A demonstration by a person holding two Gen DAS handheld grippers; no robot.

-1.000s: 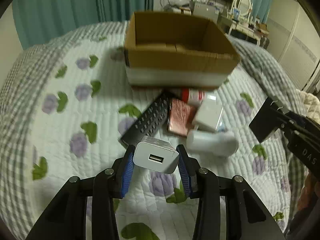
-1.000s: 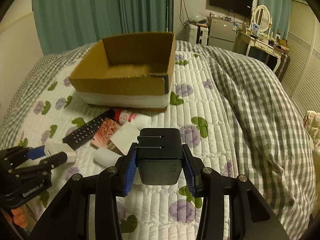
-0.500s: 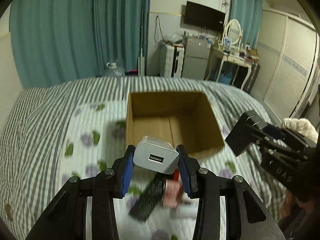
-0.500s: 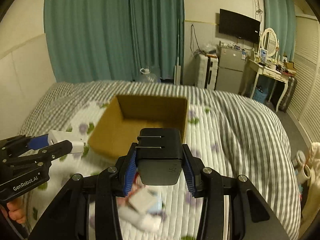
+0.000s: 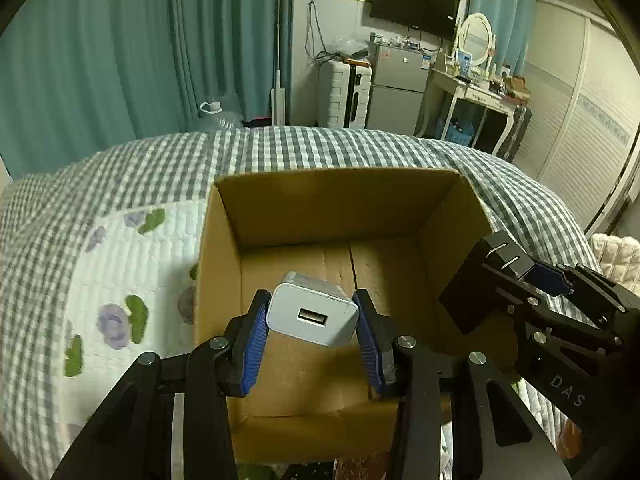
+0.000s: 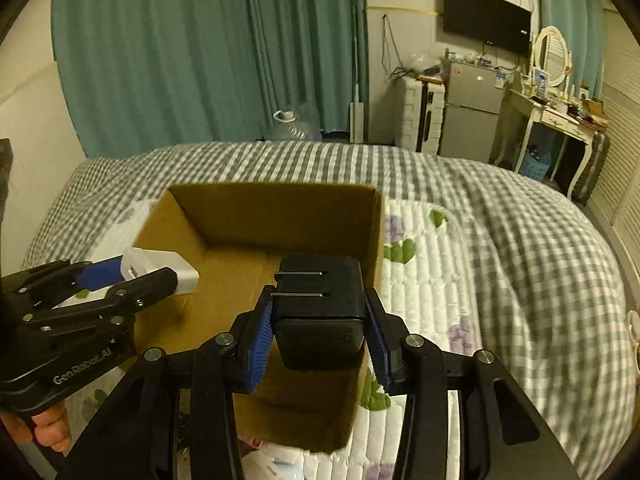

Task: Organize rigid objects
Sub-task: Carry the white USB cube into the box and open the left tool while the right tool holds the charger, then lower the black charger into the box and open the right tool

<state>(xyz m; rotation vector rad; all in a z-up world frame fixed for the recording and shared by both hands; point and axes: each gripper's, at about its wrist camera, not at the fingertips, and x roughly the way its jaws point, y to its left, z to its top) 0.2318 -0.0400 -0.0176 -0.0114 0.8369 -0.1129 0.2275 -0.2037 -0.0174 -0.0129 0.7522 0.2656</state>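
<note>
A bed [image 5: 120,264] covered by a white quilt printed with purple flowers and green leaves, and beyond it a grey-and-white checked blanket [image 6: 520,248], filled the foreground of a bedroom hung with teal curtains [image 5: 120,48]. Against the far wall stood a white suitcase [image 5: 344,94], a small grey fridge [image 5: 398,92], a white dressing table [image 6: 560,120] with an oval mirror [image 5: 476,34], and a wall-mounted television [image 5: 414,4]. An open cardboard box [image 5: 320,208] sat on the quilt, its brown floor bare.

The left gripper [image 5: 314,326] clamped a white USB charger [image 5: 312,314] between its blue pads, poised above the near part of the box interior. The right gripper [image 6: 318,328] gripped a black plug adapter [image 6: 320,312], prongs up, over the box's right-hand side near its wall; in the left wrist view that adapter [image 5: 476,284] hung just inside the box's right wall.

A second earlier both grippers had been low over the quilt, with the box beyond a cluster of items including a remote control and a white pouch. Half a second earlier they were higher and short of the box. Both had since moved forward over the open box, each holding the same charger as before.
</note>
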